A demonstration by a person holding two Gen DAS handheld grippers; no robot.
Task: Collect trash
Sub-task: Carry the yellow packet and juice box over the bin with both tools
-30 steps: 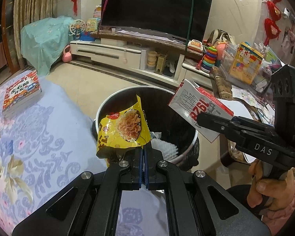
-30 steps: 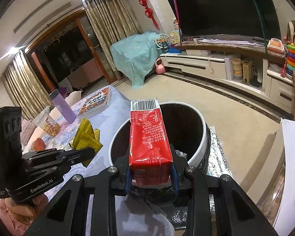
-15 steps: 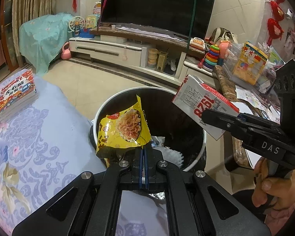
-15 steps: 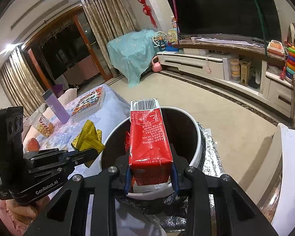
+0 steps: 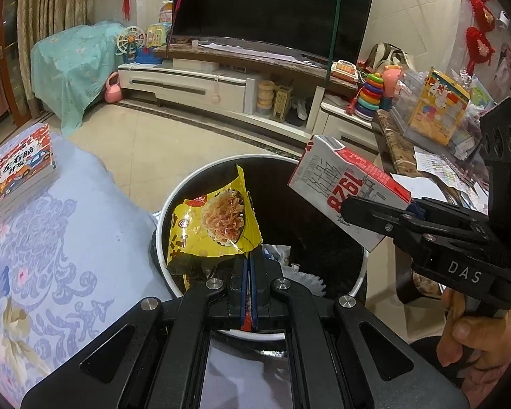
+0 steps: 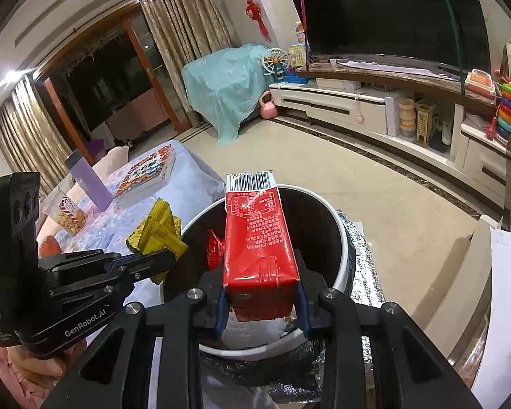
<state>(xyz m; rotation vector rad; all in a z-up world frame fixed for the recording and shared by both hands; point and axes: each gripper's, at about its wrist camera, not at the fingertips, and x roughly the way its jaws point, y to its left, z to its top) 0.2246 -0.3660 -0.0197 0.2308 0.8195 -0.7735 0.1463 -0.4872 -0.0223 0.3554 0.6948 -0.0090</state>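
My left gripper (image 5: pixel 249 266) is shut on a crumpled yellow snack wrapper (image 5: pixel 213 228) and holds it over the near left rim of the round white-rimmed trash bin (image 5: pixel 167 214). My right gripper (image 6: pixel 260 301) is shut on a red and white drink carton (image 6: pixel 257 238) and holds it above the bin's (image 6: pixel 340 225) opening. In the left wrist view the carton (image 5: pixel 344 187) hangs over the bin's right side. In the right wrist view the wrapper (image 6: pixel 158 231) sits at the bin's left rim. Paper and a red wrapper (image 6: pixel 214 247) lie inside the bin.
A table with a floral blue cloth (image 5: pixel 51 245) is left of the bin, with a book (image 5: pixel 20 170), a purple bottle (image 6: pixel 87 180) and a snack jar (image 6: pixel 70 209) on it. A cluttered stone-topped table (image 5: pixel 426 156) stands to the right. A TV stand (image 5: pixel 221 81) is beyond.
Both grippers have moved forward with their loads, closer over the bin's opening. Both remain shut on what they hold.
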